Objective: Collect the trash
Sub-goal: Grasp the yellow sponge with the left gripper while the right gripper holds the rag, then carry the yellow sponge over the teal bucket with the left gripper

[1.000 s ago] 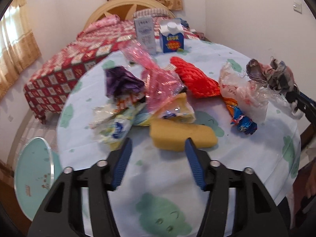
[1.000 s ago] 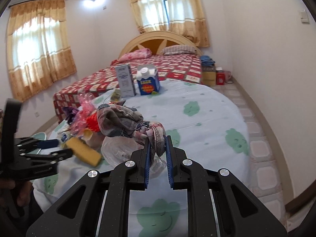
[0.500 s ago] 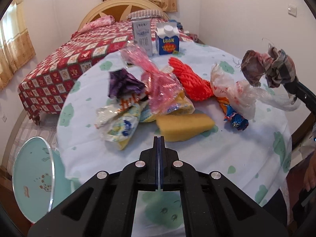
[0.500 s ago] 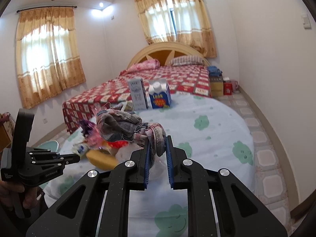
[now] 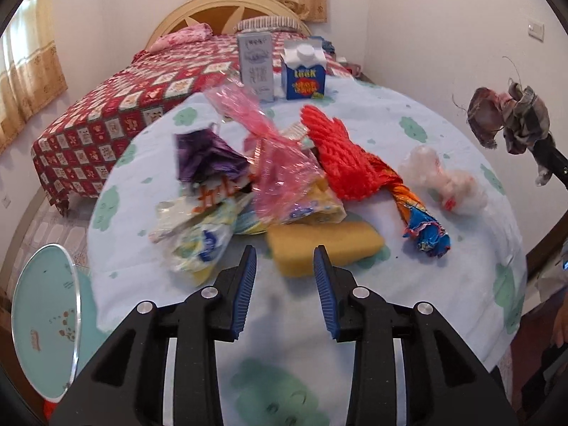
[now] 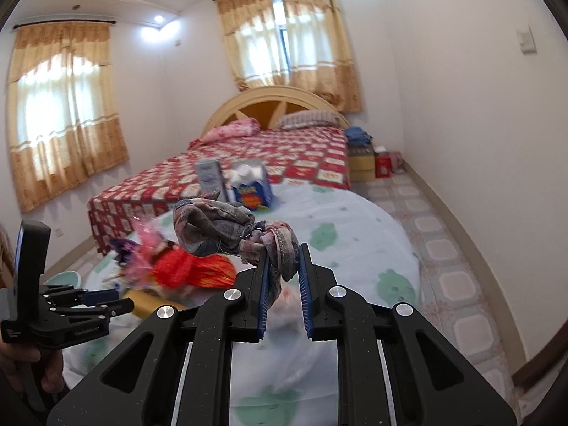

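A pile of trash lies on the round table (image 5: 408, 284): a yellow sponge (image 5: 325, 246), a pink plastic wrapper (image 5: 280, 167), a red net (image 5: 340, 156), a purple wrapper (image 5: 206, 156), a white and blue bag (image 5: 198, 238), a twisted orange and blue wrapper (image 5: 422, 220) and a clear crumpled bag (image 5: 447, 181). My left gripper (image 5: 285, 262) hovers just before the sponge, its jaws opening with nothing between them. My right gripper (image 6: 283, 266) is shut on a crumpled plaid rag (image 6: 220, 227), held up above the table's right side, where the rag (image 5: 507, 124) also shows in the left wrist view.
A grey carton (image 5: 256, 65) and a blue carton (image 5: 303, 71) stand at the table's far edge. Behind them is a bed (image 5: 149, 99) with a red patterned cover. A round teal stool (image 5: 42, 323) stands low at the left. Boxes (image 6: 362, 159) sit by the bed.
My left gripper shut fully and has now spread apart again near the sponge. My right gripper lifted the rag a little higher; the clear bag now lies apart from it on the table.
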A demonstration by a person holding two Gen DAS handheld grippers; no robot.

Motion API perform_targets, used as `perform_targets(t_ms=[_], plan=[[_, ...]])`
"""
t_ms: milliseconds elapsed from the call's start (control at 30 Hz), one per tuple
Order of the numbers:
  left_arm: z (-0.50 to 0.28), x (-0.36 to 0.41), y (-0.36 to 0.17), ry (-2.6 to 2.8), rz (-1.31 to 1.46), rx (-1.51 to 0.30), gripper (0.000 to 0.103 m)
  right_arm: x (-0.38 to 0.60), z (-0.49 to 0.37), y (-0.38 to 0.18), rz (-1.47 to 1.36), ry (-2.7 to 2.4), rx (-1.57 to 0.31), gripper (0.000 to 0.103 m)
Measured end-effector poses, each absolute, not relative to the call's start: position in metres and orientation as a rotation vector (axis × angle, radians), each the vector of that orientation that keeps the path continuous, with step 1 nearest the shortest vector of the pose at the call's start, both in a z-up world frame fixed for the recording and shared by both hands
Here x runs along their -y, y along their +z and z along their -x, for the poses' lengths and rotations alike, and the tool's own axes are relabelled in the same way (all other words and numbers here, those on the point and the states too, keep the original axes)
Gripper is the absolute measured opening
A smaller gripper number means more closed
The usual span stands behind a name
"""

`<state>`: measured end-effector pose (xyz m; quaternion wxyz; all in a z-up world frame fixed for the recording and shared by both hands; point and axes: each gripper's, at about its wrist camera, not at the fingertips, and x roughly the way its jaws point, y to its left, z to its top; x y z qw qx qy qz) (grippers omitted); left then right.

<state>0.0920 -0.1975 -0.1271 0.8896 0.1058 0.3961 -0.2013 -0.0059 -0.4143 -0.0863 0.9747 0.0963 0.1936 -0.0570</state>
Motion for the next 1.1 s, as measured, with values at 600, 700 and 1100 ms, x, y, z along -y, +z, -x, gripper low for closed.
perform_targets(t_ms=[600, 700, 1100], plan=[[-0.068, 0.149, -0.102, -0.404, -0.225, -0.772, 0.011, 0.381, -0.008, -0.094, -0.158, -0.035, -0.431, 0.017], [-0.065, 0.132, -0.096, -0.380, -0.217, -0.757, 0.011, 0.368, -0.013, -0.091, -0.141, -0.012, -0.435, 0.017], [-0.059, 0.074, -0.085, -0.294, -0.188, -0.720, 0.011, 0.311, -0.033, -0.081, -0.073, 0.073, -0.439, 0.017]])
